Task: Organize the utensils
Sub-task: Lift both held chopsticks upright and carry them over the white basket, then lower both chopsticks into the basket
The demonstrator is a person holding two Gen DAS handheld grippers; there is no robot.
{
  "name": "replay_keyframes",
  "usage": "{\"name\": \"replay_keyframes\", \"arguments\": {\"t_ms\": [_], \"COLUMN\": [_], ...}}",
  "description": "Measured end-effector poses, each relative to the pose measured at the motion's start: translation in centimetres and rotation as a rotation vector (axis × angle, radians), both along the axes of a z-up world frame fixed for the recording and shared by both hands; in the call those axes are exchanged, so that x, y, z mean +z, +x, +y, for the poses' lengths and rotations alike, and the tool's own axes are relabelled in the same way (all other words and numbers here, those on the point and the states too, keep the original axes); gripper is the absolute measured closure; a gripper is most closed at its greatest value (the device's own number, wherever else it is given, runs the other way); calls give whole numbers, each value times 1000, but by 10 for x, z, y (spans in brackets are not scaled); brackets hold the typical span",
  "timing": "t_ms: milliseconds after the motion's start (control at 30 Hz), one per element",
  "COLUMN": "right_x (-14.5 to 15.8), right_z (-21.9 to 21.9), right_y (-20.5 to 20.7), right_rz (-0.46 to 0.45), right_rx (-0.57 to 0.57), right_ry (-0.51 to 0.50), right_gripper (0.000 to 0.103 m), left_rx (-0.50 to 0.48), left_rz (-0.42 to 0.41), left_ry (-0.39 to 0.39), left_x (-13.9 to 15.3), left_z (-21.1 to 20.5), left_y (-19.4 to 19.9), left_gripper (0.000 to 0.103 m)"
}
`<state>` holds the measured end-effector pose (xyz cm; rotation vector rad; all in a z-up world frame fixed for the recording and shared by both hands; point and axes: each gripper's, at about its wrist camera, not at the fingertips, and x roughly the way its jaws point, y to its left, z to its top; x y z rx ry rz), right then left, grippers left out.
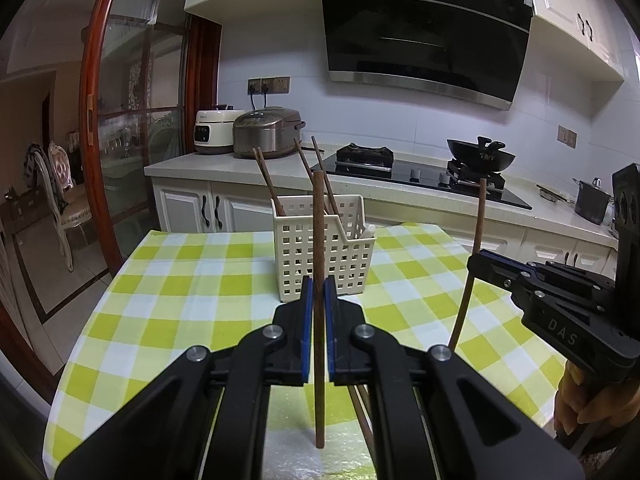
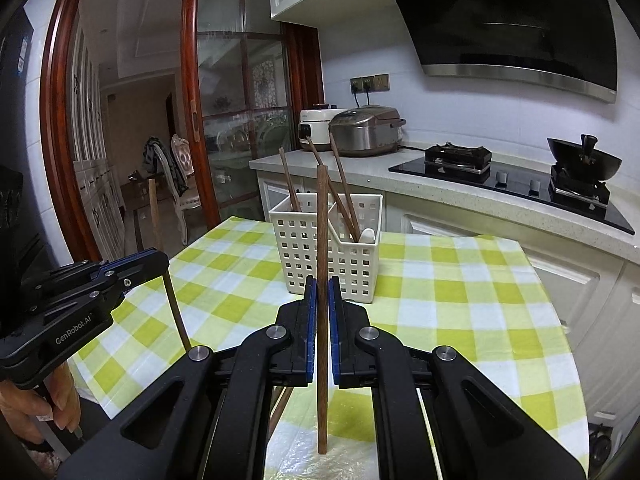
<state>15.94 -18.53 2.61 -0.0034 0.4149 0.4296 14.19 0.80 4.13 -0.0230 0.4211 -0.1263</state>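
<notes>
A white slotted utensil basket point(image 1: 324, 256) stands on the green-checked table; it also shows in the right wrist view point(image 2: 326, 250). Three brown chopsticks point(image 1: 267, 178) lean in it, with a white utensil tip point(image 2: 367, 235) in its right compartment. My left gripper point(image 1: 319, 304) is shut on an upright brown chopstick point(image 1: 319, 240), a short way in front of the basket. My right gripper point(image 2: 321, 304) is shut on another upright chopstick point(image 2: 321, 232), also in front of the basket. Each gripper shows in the other's view, the right one point(image 1: 480, 260) and the left one point(image 2: 160, 260).
More chopsticks point(image 1: 362, 412) lie on the table under the grippers. Behind the table runs a counter point(image 1: 224, 162) with two rice cookers point(image 1: 266, 132), a gas hob point(image 1: 420, 174) with a wok point(image 1: 480, 156), and a steel pot point(image 1: 592, 200). A glass door point(image 1: 132, 120) is at left.
</notes>
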Motion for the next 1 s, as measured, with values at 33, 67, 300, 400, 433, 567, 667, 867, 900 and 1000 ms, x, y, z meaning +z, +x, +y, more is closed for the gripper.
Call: {"name": "replay_keyframes", "arguments": {"t_ms": [33,67,300,400,433,567,667,867,900,1000], "right_x": [0,0,3,6,8,21,31,55,60,76], "right_z": [0,0,1,3,4,5,6,5,5,6], "right_y": [0,-1,1,4,7,16,28,57,62,80], "right_rz": [-1,-2,-14,-25,-29,-55,-76,-94,-97,-108], "right_rx": [0,1,1,5,6,14,18,7,4,-2], "right_ry": [0,0,-2,-8,-9,-8,-9,3,10,22], "right_gripper": [97,97,97,97,97,97,97,97,97,97], "left_rx": [0,0,-4,-9,-10,-18,-28,-41,-43,-48], "left_rz": [-1,-1,-9,-12,-13,-32,-45,-83,-89,-109], "left_ry": [-1,-1,3,4,6,19,19,20,21,21], "left_x": [0,0,0,2,3,11,20,56,62,85], "left_z": [0,1,0,-1,-2,-6,-9,-9,-8,-7], "left_y": [0,1,3,7,9,16,23,50,55,73], "left_gripper": [97,97,97,97,97,97,97,97,97,97]}}
